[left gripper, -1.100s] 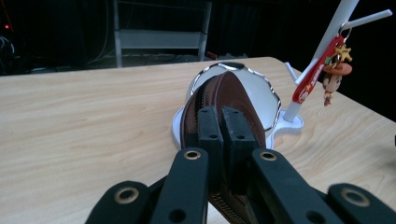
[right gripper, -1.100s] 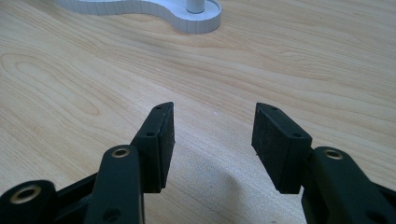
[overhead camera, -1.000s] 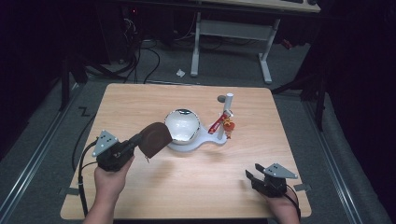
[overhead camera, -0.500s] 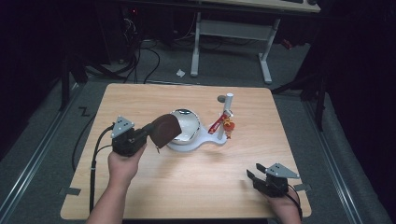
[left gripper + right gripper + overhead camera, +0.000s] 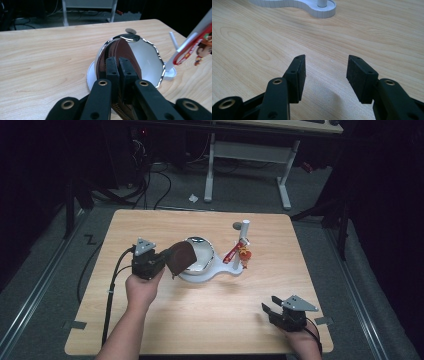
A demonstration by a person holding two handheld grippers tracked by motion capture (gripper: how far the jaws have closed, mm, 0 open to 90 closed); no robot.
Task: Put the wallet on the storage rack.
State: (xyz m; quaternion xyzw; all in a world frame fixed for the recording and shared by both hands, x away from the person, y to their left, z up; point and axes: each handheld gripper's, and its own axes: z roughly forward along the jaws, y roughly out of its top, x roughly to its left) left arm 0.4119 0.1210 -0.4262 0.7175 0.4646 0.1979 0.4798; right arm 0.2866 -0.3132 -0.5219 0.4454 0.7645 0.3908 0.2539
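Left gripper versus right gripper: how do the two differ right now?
The left gripper is shut on a brown pouch, while the right gripper is open with nothing between its jaws. The left gripper is held up at the white bowl; the right gripper sits low near the table's front right corner, away from the white stand. Both have black jaws and a grey plate on top.

Brown pouch (image 5: 125, 53): lower part hidden behind closed black jaws. Red figure (image 5: 203, 47): cut by right edge. White base (image 5: 299, 5): cut by top edge.
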